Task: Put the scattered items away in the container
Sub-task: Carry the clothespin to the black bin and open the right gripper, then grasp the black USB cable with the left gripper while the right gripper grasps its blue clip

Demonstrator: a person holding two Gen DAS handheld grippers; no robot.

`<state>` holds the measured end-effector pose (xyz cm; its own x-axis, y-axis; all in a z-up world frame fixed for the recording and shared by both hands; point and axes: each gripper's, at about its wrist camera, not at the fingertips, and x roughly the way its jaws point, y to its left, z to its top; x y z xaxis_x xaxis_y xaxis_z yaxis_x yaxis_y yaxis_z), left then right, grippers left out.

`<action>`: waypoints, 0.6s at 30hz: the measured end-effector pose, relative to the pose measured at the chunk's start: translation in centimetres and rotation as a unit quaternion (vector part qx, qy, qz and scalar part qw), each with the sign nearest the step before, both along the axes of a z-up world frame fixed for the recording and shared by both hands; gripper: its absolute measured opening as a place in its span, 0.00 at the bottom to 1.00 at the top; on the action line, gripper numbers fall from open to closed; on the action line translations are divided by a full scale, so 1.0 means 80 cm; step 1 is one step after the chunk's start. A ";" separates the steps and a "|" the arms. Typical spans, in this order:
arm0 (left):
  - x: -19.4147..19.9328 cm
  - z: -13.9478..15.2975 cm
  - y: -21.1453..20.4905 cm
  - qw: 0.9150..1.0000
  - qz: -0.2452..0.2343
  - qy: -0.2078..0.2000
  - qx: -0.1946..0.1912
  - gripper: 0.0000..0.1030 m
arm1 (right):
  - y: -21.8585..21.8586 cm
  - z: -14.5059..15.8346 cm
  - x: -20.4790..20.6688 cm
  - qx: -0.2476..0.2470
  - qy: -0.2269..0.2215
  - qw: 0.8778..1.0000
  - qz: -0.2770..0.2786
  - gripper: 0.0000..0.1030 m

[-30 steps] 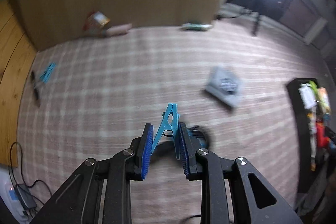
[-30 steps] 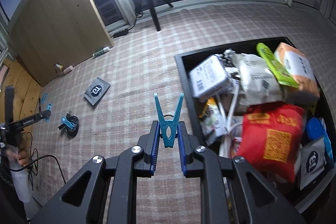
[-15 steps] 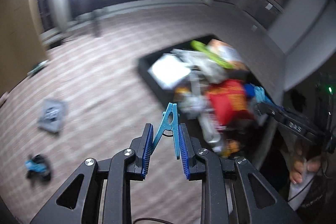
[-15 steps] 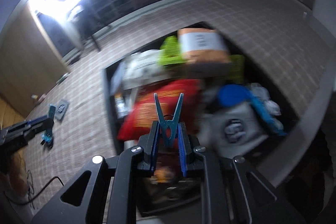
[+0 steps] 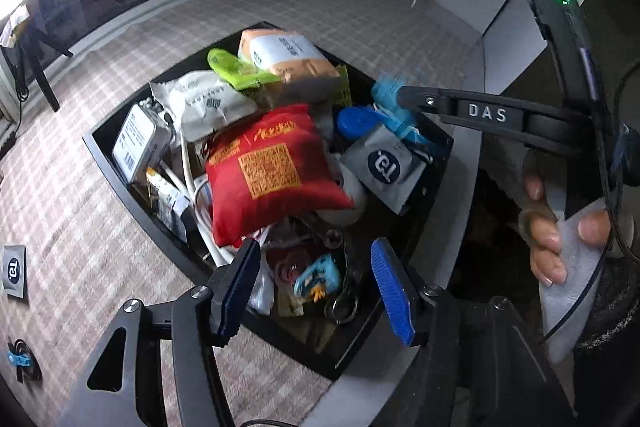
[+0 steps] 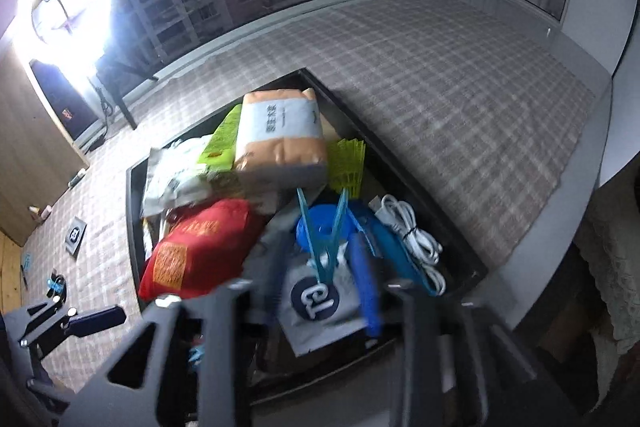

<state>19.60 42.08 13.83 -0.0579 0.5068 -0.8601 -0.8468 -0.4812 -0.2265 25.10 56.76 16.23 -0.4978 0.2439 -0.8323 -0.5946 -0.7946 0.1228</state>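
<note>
The black container (image 5: pixel 120 183) is full of packets, among them a red pouch (image 5: pixel 268 171). My left gripper (image 5: pixel 316 291) hangs open and empty over its near corner. My right gripper (image 6: pixel 320 275) is motion-blurred with its jaws spread over the container (image 6: pixel 400 163). A blue clothespin (image 6: pixel 324 235) stands between its fingers, and I cannot tell whether it is still touching a pad. In the left wrist view the right gripper (image 5: pixel 394 93) reaches in from the right. Two grey sachets (image 5: pixel 12 267) (image 6: pixel 76 235) lie on the checked mat.
A small black-and-blue item (image 5: pixel 20 359) lies on the mat at the far left. A ring light on a stand (image 6: pixel 64 7) glows at the back. The mat's edge and a grey ledge (image 6: pixel 600 147) run to the right of the container.
Both grippers swung from the mat to above the container. The left gripper opened and no longer holds its blue clothespin. The right gripper's jaws spread apart.
</note>
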 end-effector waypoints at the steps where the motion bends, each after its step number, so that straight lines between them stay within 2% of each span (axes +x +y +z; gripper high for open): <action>1: -0.002 0.000 -0.001 1.000 0.002 0.002 -0.001 0.54 | 0.000 0.001 -0.002 0.005 0.002 1.000 0.001 0.38; 6: -0.023 0.005 -0.037 0.999 0.036 0.016 0.004 0.54 | -0.010 0.010 -0.018 -0.004 0.015 1.000 0.019 0.38; 11: -0.066 0.005 -0.120 0.993 0.111 0.030 0.005 0.53 | -0.062 0.022 -0.059 0.001 0.029 0.996 0.087 0.38; 15: -0.105 0.001 -0.211 0.981 0.194 0.023 0.009 0.52 | -0.126 0.025 -0.113 0.003 0.028 0.985 0.168 0.38; 18: -0.133 -0.008 -0.291 0.966 0.258 0.023 0.003 0.51 | -0.184 0.015 -0.155 -0.011 0.021 0.973 0.229 0.38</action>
<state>8.97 18.83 13.19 -0.3425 0.4046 -0.8479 -0.5043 -0.8407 -0.1974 12.68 42.01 17.46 -0.5837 -0.0290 -0.8114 -0.1722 -0.9722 0.1586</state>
